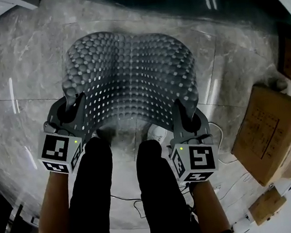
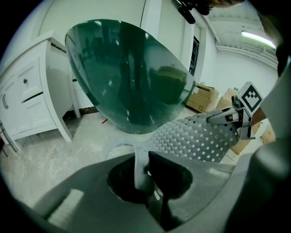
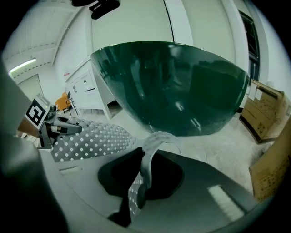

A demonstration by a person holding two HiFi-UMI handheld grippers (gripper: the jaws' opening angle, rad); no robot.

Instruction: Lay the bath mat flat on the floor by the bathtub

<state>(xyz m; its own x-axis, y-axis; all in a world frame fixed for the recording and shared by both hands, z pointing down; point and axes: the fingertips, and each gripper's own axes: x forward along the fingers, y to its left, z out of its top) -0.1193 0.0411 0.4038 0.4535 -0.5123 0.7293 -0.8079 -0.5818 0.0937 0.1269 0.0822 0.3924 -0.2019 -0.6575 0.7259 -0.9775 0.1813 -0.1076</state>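
I have the left hand-held gripper [image 1: 75, 109] and the right hand-held gripper [image 1: 184, 113] each pinched shut on a near corner of the bath mat [image 1: 130, 73]. The mat hangs spread between them above the floor [image 1: 23, 85], sagging in the middle with its far edge drooping toward the bathtub [image 2: 132, 77]; I judge this two-corner hold lets it go down without folds. Bare floor lies open in front of the tub's curved base, the cardboard boxes [image 1: 271, 134] sit well off to the right and the white cabinet [image 2: 27, 95] to the left, so only the tub wall ahead limits me.
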